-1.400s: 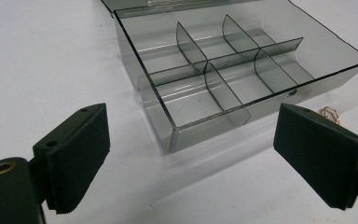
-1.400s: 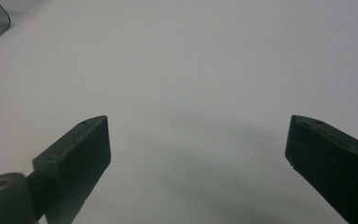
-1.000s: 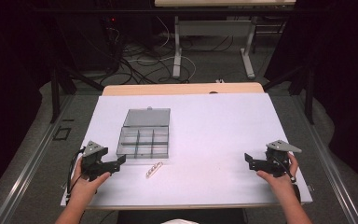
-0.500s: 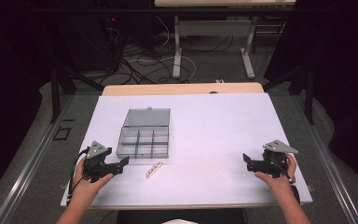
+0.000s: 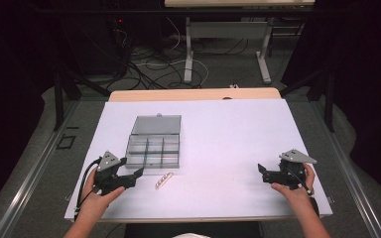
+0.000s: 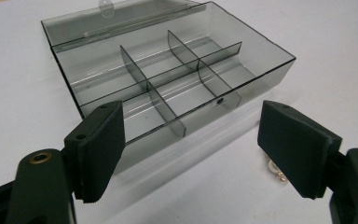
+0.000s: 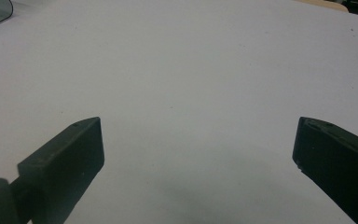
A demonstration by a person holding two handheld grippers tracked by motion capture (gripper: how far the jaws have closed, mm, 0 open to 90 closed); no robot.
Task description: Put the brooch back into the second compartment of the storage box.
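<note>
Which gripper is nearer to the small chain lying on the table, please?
The left. The left gripper sits just beside the chain, jaws open toward it; the right gripper rests far across the table.

This looked like a lab or test room set up for recording, not a home. The worktop [image 5: 228, 148] was covered by a plain white sheet, with a strip of bare light wood [image 5: 193, 94] showing at its far edge. Behind it a tangle of dark cables [image 5: 144, 69] lay loose on a grey carpeted floor [image 5: 39, 163], running towards dark equipment with a small red light [image 5: 120, 21]. Farther back stood a second desk on white metal legs [image 5: 188, 54]. The surroundings were dim and draped in black, so that the light fell mainly on the white sheet. Metal rails [image 5: 30, 183] ran along the floor beside the worktop.
</note>
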